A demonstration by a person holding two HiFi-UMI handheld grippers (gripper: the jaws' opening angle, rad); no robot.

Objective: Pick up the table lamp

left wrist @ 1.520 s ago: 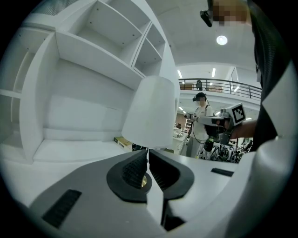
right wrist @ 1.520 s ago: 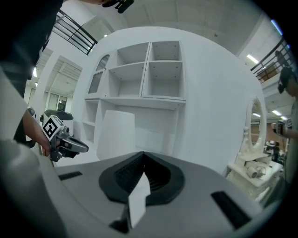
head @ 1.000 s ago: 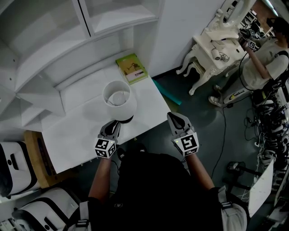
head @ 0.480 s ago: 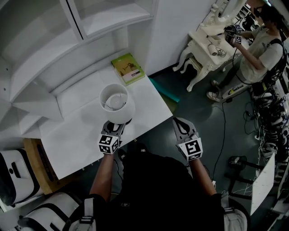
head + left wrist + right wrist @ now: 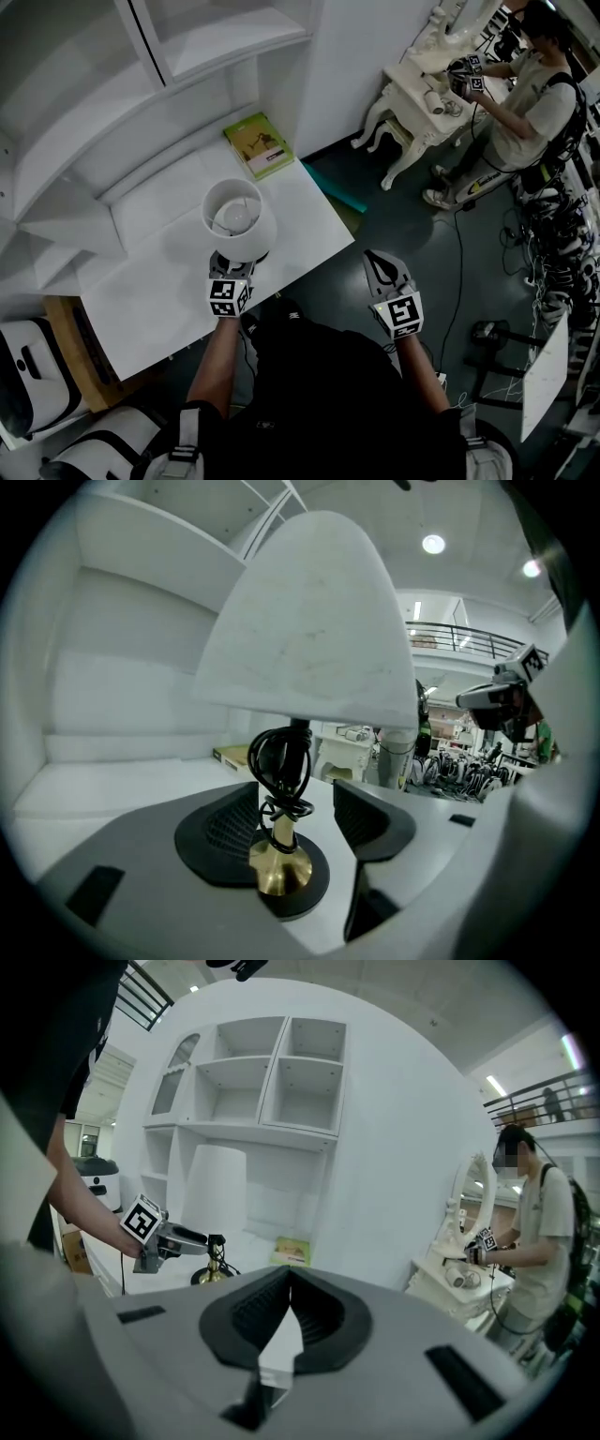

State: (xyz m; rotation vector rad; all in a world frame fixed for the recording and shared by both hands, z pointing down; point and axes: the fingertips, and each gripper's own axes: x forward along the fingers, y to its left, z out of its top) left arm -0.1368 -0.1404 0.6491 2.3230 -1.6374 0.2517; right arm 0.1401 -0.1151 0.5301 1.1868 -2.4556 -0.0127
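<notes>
Here, the table lamp (image 5: 239,217) is seen standing upright on the white desk (image 5: 150,291), close to its front edge and well apart from the green book (image 5: 259,145) laid at the back corner. A white shade (image 5: 309,639), narrower at the top than at the bottom, is carried on a slim stem whose flared brass foot (image 5: 279,869) is set on a round black base (image 5: 314,892). A black cord (image 5: 281,761) is wound in loops round the stem just under the shade. The left gripper (image 5: 298,813) is held low at the stem, and its jaws are opening: the stem is flanked by the two dark pads but is pressed by neither. The right gripper (image 5: 287,1309) is held beyond the desk's edge, over the dark floor (image 5: 412,216), its jaws clenched together on nothing
</notes>
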